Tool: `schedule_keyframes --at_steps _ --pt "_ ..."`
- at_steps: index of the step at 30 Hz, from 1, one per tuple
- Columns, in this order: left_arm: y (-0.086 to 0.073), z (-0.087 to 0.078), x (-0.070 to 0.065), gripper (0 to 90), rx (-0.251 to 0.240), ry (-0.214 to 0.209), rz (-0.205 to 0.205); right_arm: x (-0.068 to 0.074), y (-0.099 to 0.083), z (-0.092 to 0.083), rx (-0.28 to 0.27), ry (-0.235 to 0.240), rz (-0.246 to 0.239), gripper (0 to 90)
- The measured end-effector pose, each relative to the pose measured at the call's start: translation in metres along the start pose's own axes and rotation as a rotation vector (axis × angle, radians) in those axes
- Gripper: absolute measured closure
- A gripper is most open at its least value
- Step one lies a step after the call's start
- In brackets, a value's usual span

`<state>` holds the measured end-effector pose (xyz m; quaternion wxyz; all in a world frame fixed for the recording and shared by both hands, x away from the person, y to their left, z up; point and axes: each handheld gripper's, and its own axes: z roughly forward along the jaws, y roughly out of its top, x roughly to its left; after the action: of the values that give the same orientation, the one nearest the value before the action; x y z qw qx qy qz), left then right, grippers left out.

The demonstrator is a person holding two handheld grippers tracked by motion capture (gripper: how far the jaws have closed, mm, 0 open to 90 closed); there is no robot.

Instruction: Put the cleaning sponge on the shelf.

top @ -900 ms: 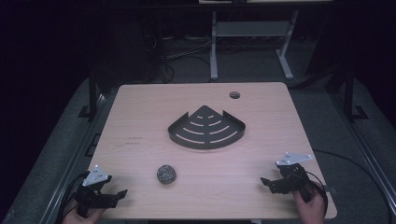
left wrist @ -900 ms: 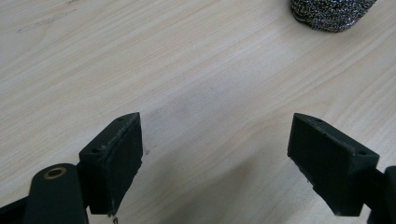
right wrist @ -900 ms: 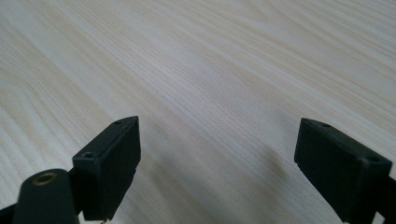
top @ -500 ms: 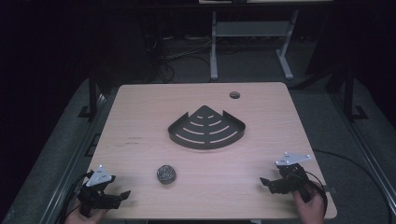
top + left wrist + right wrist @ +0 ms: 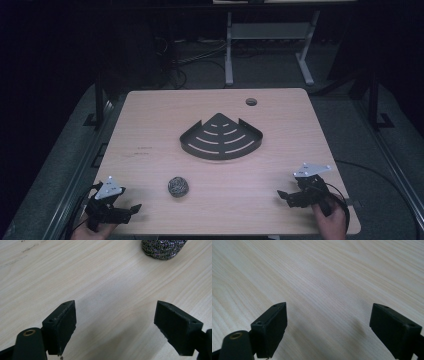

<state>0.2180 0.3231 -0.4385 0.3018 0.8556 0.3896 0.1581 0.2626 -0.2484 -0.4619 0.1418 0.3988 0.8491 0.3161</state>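
Observation:
A black fan-shaped slotted rack [image 5: 220,139] lies flat at the middle of the wooden table [image 5: 150,125]. A small ball of steel wool [image 5: 177,186] sits nearer the front, left of centre. My left gripper [image 5: 131,209] rests low at the front left corner, pointing right, a short way from the ball. In the left gripper view its jaws [image 5: 117,323] stand open over bare wood, with the steel wool [image 5: 163,248] ahead at the upper right. My right gripper [image 5: 284,196] is at the front right, pointing left. Its jaws [image 5: 328,326] are open and hold nothing.
A round cable hole [image 5: 251,102] sits near the table's far edge. Dark floor, cables and a white desk frame [image 5: 230,50] lie beyond the table. A cable [image 5: 370,172] trails off the right side from my right gripper.
My left gripper has crept slightly to the right. The right gripper, the rack and the steel wool have stayed where they were.

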Motion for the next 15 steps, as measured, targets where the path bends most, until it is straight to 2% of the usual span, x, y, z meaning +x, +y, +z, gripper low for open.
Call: schedule_keyframes --at_steps 15 --pt "0.0094 -0.0025 -0.0036 17.3 0.001 -0.003 0.031 0.0014 0.0001 0.0017 0.004 0.005 -0.003 14.0"
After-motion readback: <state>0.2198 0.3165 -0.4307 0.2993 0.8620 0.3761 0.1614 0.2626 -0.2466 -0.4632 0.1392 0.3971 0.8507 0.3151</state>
